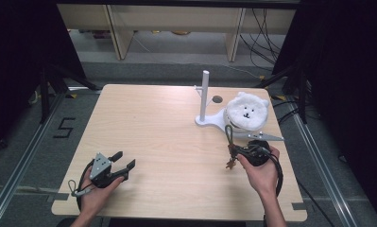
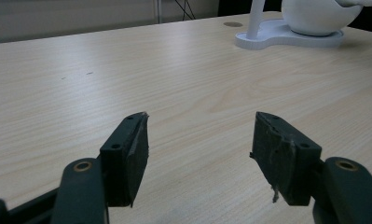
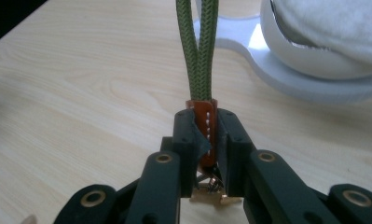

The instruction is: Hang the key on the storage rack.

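With the right gripper [image 3: 206,140] clamped on the green cord keychain's [image 3: 200,51] leather tab, lift the loop squarely over the white stand's peg [image 1: 205,92], while the left gripper [image 2: 200,154] rests released.

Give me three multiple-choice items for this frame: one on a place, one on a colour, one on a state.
1. Where does the white stand sit?
A. near left corner
B. far right part of the table
C. on the floor

2. What colour is the cord loop in the right tongs?
A. green
B. blue
C. yellow

3. How do the left tongs stand?
A. shut on the cord
B. shut on nothing
C. open with nothing between them

Answers:
1 B, the high view shows it far right, beside the plush bear.
2 A, the braid is olive green.
3 C, bare wood shows between the pads.
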